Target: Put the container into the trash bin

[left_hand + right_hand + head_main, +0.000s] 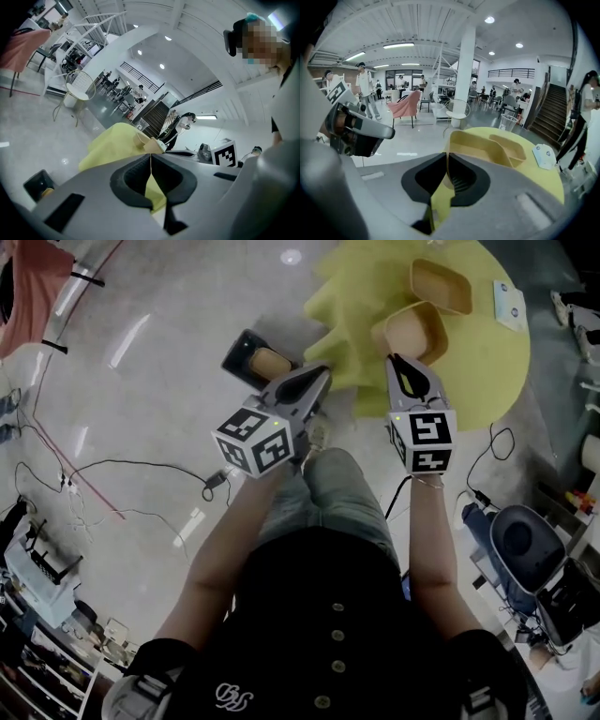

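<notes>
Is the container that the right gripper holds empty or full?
Empty. The head view shows the bare tan inside of the container, with nothing in it. The right gripper is shut on its near wall.

No legible text for me. Square coded markers on left gripper (322,373) cube, right gripper (395,359) cube. Print on shirt emblem (232,697), table card (511,304): can't read.

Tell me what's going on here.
A person stands at a yellow-covered table with a gripper in each hand. The right gripper is shut on the rim of the nearer tan container; a second container sits behind it. The left gripper is shut and empty. The black trash bin stands on the floor to the left, something tan already inside.
</notes>
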{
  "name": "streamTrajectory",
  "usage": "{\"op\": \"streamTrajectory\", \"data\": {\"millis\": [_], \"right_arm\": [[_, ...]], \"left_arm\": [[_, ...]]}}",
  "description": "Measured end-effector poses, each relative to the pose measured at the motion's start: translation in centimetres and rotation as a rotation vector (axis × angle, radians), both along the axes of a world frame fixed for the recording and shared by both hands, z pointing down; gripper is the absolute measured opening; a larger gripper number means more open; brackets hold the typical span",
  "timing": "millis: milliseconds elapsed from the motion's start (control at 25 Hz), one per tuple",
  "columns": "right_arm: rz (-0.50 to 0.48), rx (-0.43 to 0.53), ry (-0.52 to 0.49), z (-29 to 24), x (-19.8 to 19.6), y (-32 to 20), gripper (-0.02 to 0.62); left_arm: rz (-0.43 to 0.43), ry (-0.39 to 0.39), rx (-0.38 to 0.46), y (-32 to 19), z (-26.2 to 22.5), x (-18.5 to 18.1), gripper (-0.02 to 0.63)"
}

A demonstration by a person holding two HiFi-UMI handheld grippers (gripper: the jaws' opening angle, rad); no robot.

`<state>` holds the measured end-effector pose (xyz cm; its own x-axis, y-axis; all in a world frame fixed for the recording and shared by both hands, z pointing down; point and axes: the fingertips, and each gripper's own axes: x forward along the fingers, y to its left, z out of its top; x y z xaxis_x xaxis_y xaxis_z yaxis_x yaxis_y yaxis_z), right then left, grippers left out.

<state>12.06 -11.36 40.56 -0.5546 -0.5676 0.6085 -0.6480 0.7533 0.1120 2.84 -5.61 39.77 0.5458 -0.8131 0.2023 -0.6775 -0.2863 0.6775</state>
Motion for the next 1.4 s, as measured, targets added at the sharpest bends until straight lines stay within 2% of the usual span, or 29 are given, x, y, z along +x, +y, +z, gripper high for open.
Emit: {"op": "streamTrajectory", "data": {"millis": [440,800,1240,1400], "right_arm": [[0.116,-0.012,-0.159,-3.5,-5.4,3.0,0.019],[0.151,-0.025,-0.239,-4.0,-11.5,5.6,0.020],[0.301,-0.149,-0.446,-3.2,-15.0,5.6,0.020],[0.333,-0.239,-0.519,-2.0,-16.0,5.9,0.020]], "left_arm": [[0.031,-0.031,0.048,2.5,-2.7,-7.0,0.014],[0.026,-0.064,0.056,4.7,-3.0,-13.5,0.014],[0.104,-0.090,0.043,4.2,-2.5,-15.6,0.014],[0.132,-0.085,0.020,4.4,-1.6,-16.0,0.014]]}}
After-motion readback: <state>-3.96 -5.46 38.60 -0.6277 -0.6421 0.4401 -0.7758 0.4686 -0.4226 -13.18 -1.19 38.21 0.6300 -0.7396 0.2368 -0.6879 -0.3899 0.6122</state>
